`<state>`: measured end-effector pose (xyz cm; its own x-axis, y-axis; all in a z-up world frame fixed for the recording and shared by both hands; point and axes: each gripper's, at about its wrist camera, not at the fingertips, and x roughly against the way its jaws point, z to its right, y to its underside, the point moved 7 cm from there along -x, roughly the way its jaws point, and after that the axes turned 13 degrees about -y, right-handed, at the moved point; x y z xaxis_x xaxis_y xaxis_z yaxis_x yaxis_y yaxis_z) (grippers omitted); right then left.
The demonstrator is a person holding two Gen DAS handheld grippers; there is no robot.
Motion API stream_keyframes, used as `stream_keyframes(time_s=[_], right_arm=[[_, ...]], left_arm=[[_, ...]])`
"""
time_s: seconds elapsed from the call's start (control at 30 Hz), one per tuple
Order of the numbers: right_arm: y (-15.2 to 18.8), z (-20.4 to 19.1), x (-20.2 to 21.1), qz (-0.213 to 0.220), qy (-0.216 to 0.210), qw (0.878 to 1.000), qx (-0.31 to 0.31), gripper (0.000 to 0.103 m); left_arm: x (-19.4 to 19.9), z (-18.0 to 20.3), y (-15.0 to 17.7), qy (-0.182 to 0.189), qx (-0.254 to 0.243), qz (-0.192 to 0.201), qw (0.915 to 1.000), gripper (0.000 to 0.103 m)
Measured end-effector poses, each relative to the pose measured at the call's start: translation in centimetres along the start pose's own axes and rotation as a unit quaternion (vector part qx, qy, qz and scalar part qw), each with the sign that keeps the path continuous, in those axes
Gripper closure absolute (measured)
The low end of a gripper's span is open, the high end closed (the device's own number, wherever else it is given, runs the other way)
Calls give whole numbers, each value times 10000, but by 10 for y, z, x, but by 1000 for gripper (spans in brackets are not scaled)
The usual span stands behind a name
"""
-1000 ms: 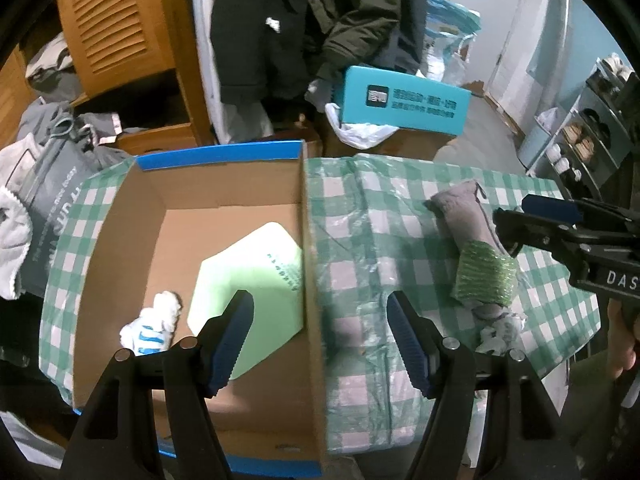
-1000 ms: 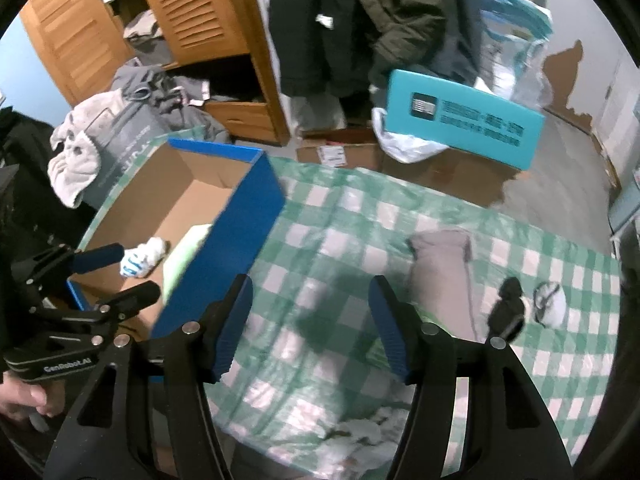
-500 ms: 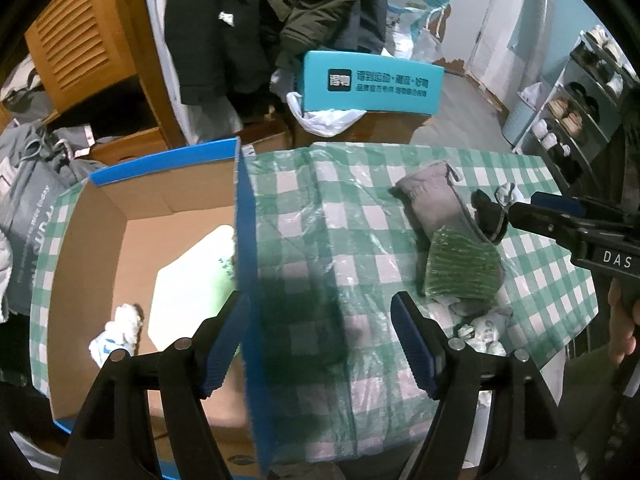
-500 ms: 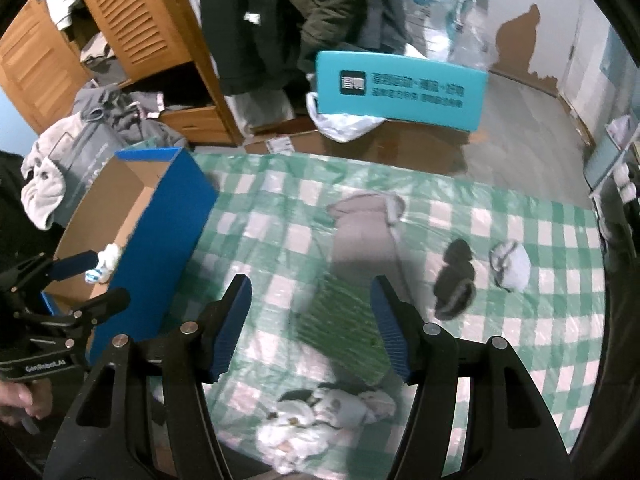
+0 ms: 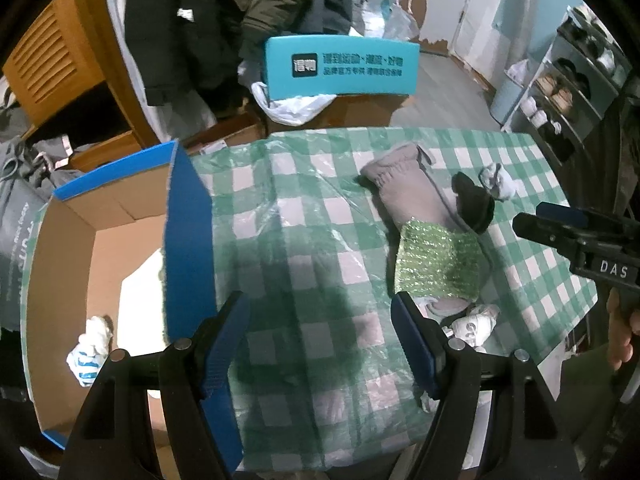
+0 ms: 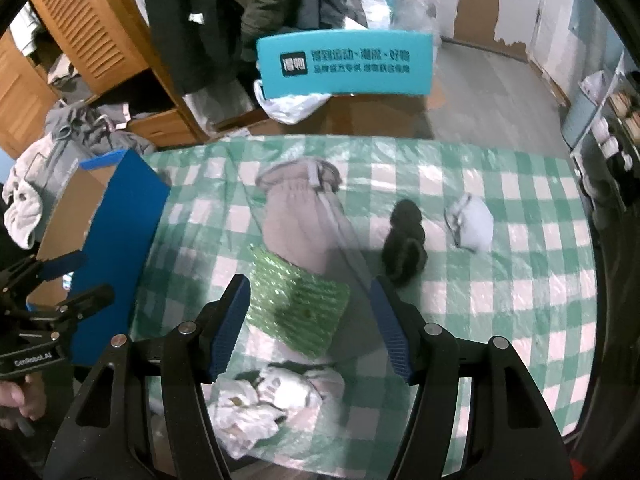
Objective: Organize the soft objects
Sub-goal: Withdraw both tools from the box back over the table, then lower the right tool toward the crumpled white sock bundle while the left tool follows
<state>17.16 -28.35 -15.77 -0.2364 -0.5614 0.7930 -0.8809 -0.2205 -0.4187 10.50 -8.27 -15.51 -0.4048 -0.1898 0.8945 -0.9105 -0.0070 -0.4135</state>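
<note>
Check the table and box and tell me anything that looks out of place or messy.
Most soft items still lie loose on the checked tablecloth: a grey garment with a green cloth draped over it, a dark sock, a pale sock and crumpled white socks at the near edge. Only one white-and-blue sock is in the cardboard box.

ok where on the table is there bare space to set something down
The checked cloth is bare between the blue box wall and the grey garment, and again right of the pale sock. It is crowded around the green knit piece, the black sock and the white socks.
</note>
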Motion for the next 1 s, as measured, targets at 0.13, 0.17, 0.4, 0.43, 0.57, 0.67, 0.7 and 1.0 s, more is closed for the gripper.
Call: stream_keyframes(time_s=[0.13, 0.17, 0.4, 0.43, 0.57, 0.67, 0.7, 1.0], right_arm=[[12, 2, -5, -105, 34, 9999, -9, 40], [16, 2, -6, -144, 23, 9999, -27, 40], [45, -3, -23, -506, -67, 9986, -155, 40], [49, -3, -25, -561, -18, 9983, -140, 40], [62, -11, -32, -713, -5, 9974, -111, 40], [69, -13, -37, -803, -17, 9967, -119, 40], [71, -15, -39, -833, -27, 9965, -119, 40], [86, -9, -58, -1115, 156, 9936, -133, 40]], left_arm=[[-9, 9, 5, -12, -90, -101, 9999, 28], [-11, 11, 7, -4, -106, -123, 9999, 28], [-23, 24, 25, 43, -259, -282, 9993, 28], [-24, 26, 28, 55, -274, -299, 9992, 28], [-31, 30, 36, 16, -345, -364, 9987, 28], [-37, 30, 42, -13, -374, -470, 9982, 28], [-39, 31, 44, -16, -384, -495, 9980, 28], [-48, 37, 51, -69, -482, -548, 9973, 28]])
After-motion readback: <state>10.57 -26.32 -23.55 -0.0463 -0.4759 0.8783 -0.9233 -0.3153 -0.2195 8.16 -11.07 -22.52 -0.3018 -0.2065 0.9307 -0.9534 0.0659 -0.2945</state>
